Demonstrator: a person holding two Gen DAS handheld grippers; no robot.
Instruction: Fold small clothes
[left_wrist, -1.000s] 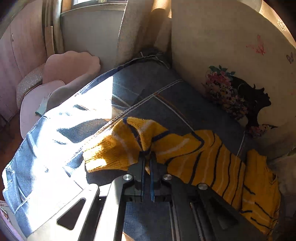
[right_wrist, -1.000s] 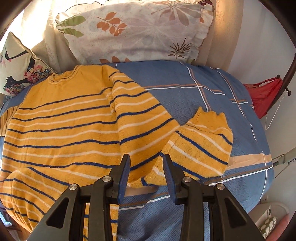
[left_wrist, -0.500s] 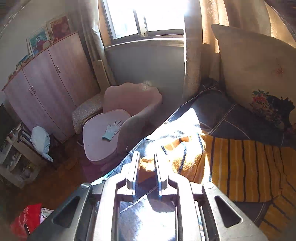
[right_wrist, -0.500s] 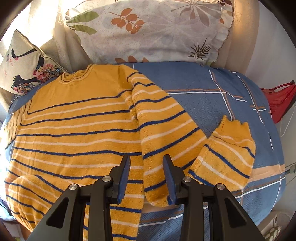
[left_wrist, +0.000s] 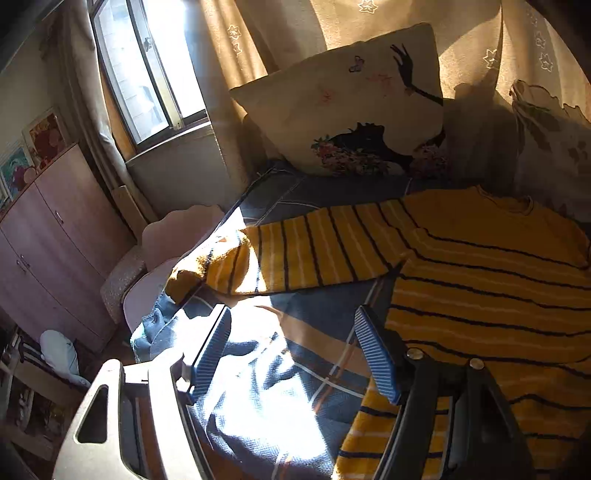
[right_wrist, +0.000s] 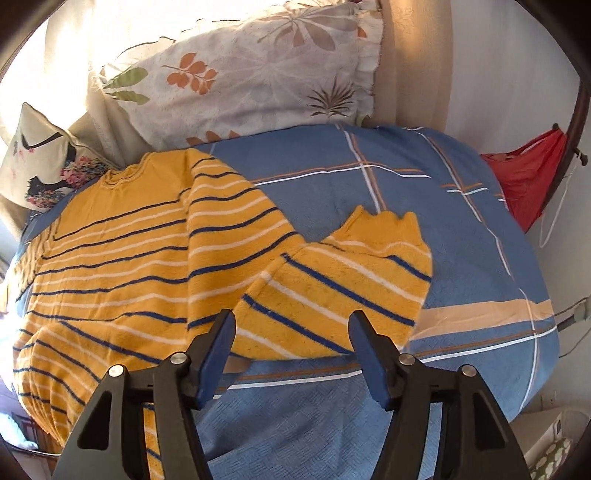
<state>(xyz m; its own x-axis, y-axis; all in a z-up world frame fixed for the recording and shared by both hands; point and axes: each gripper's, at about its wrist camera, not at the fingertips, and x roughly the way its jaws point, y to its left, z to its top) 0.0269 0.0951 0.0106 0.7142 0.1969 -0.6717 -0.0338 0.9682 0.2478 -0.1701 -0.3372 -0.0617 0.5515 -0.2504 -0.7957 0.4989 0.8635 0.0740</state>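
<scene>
The sweater (right_wrist: 122, 258) lies spread on the bed (right_wrist: 424, 206), unfolded. Left gripper (left_wrist: 293, 350) and right gripper (right_wrist: 291, 350) hover wide, empty. Next, I judge, comes pinching the sleeve (right_wrist: 332, 288) and folding it inward.

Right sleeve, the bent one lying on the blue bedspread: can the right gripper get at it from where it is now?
Probably yes. The right gripper is open and empty, with the bent sleeve lying directly ahead between its fingers on the bedspread, nothing over it.
</scene>
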